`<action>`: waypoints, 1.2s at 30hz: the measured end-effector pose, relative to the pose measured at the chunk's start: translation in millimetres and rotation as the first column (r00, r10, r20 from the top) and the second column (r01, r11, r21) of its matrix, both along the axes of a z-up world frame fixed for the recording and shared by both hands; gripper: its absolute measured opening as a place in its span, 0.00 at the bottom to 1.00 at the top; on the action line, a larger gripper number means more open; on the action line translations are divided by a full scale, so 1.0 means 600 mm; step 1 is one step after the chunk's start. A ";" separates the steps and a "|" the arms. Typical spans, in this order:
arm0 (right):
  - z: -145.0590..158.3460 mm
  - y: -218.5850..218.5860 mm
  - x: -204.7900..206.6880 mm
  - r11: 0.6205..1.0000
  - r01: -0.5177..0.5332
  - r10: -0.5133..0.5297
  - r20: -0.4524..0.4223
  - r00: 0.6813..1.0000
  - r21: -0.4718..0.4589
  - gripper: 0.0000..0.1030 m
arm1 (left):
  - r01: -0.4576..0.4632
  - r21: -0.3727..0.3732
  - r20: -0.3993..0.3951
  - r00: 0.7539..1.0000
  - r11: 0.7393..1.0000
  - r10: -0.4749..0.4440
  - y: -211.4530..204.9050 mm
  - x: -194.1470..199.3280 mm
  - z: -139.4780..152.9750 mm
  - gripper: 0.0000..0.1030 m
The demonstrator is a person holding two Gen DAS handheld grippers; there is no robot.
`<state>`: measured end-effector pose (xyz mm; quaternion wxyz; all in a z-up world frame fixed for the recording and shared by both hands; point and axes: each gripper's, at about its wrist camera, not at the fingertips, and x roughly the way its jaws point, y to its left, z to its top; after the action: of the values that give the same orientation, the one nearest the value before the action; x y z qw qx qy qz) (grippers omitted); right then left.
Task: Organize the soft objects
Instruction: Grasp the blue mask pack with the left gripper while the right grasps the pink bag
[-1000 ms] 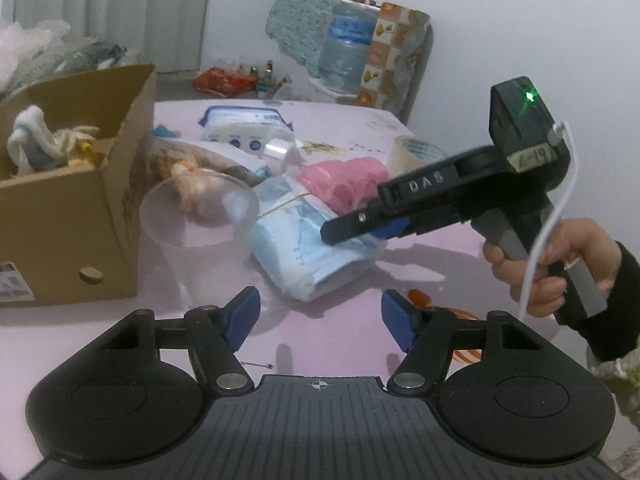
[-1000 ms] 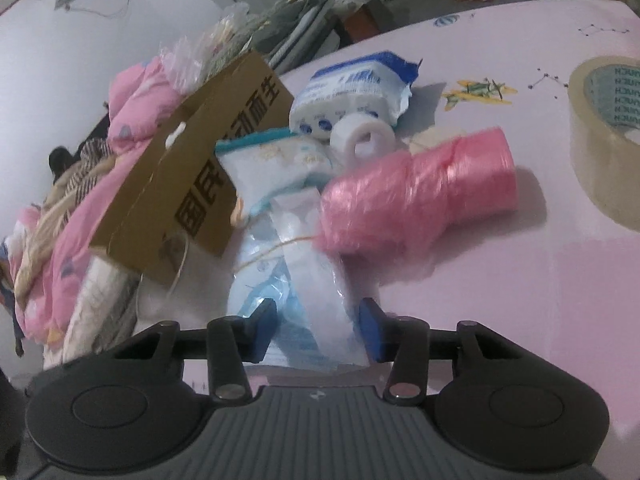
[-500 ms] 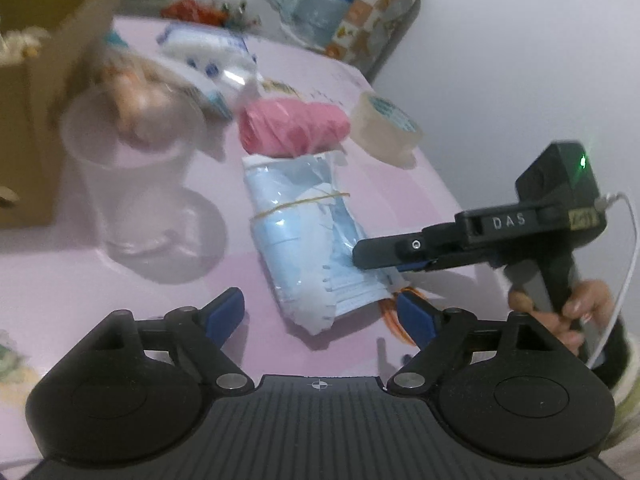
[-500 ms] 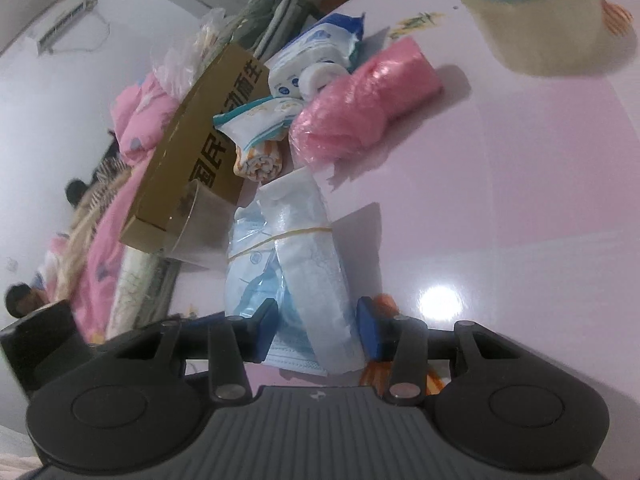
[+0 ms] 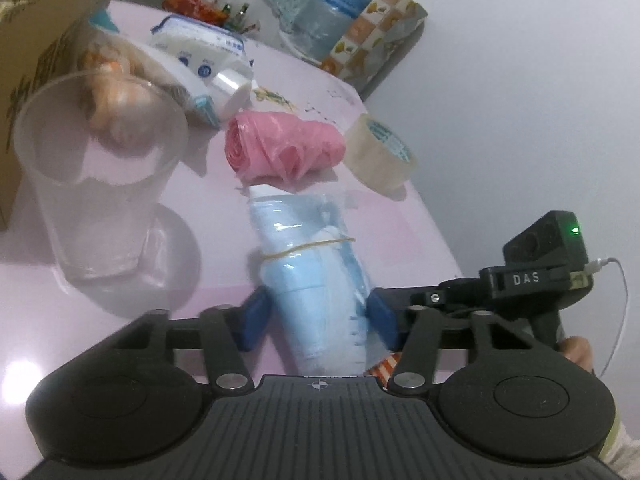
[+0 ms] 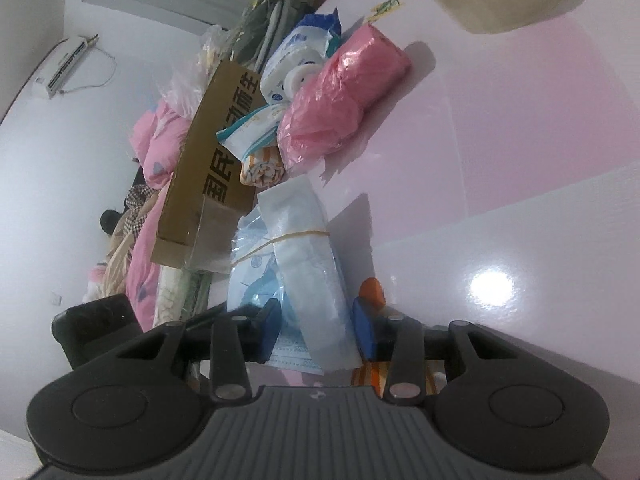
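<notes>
A pack of blue face masks (image 5: 308,256) bound with a rubber band lies on the pink table (image 5: 400,240). My left gripper (image 5: 320,312) has the pack's near end between its blue pads; the jaws are closing and both pads touch the wrapper. The right gripper (image 6: 318,324) grips the same pack (image 6: 296,264) from the side, its jaws still tightening. In the left wrist view, the right tool's black body (image 5: 536,276) reaches in from the right, its tips hidden. A pink roll of plastic bags (image 5: 280,148) lies just beyond the pack.
A clear plastic cup (image 5: 96,184) stands at the left beside a cardboard box (image 5: 32,52). A tape roll (image 5: 380,156) sits at the right near the table edge. A tissue pack (image 5: 200,52) and a rolled striped cloth (image 6: 260,168) lie behind. Something orange (image 6: 370,288) lies under the pack.
My left gripper came down and forward over the mask pack, and its jaws narrowed around it. The right gripper kept the pack between its pads while rolling and shifting sideways.
</notes>
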<state>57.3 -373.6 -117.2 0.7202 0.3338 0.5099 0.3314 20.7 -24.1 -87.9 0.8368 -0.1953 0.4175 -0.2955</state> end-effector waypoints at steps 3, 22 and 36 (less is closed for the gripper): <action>0.009 -0.003 0.001 1.000 0.004 -0.004 0.014 1.000 -0.015 0.52 | -0.002 0.019 0.012 1.000 1.000 0.002 -0.003 0.005 0.005 0.46; 0.066 0.061 0.212 0.915 0.304 -0.320 -0.017 0.947 -0.266 0.76 | -0.103 0.206 0.218 0.974 0.973 0.057 0.016 -0.087 0.048 0.41; 0.077 0.118 0.222 0.851 0.283 -0.265 0.104 0.959 -0.443 0.59 | -0.112 0.122 0.208 0.975 0.986 0.085 0.066 -0.107 0.033 0.41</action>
<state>190.4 -302.8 -70.9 0.8276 0.2194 0.5062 0.1037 -43.3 15.3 -67.8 0.8996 -0.1285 0.3392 -0.2434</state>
